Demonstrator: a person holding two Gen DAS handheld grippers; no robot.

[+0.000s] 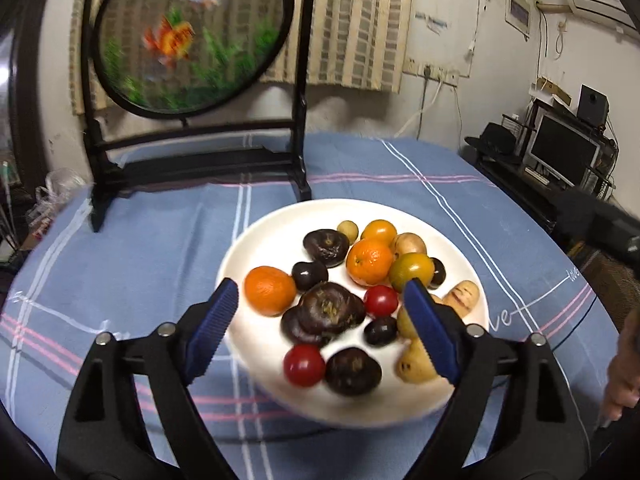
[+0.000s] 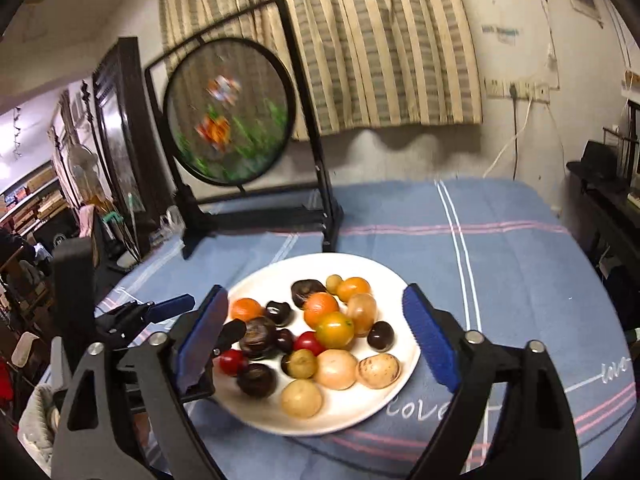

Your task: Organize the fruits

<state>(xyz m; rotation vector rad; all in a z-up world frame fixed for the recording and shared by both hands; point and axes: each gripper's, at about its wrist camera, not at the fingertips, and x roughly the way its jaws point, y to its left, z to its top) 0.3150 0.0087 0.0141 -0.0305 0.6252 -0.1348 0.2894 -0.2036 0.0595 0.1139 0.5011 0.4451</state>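
Note:
A white plate [image 1: 256, 240] on the blue cloth holds mixed fruit lying loose and touching. There are two tangerines [image 1: 270, 290], red cherry tomatoes [image 1: 304, 365], several dark purple fruits [image 1: 332, 308] and yellow-tan ones [image 1: 414, 364]. My left gripper [image 1: 320, 286] is open above the plate's near half, nothing between its blue pads. My right gripper [image 2: 315, 292] is open too, spanning the same plate [image 2: 360, 264] with its tangerines [image 2: 320, 308] and tan fruits [image 2: 336, 368], gripping nothing. One blue finger [image 2: 172, 306] of the left gripper shows at the plate's left edge.
A black stand with a round goldfish picture [image 1: 192, 36] [image 2: 228, 112] stands on the table behind the plate. The blue checked tablecloth [image 1: 140, 248] covers the table. A monitor and shelves [image 1: 564, 152] are off the right side. A person's hand [image 1: 624, 360] is at the right edge.

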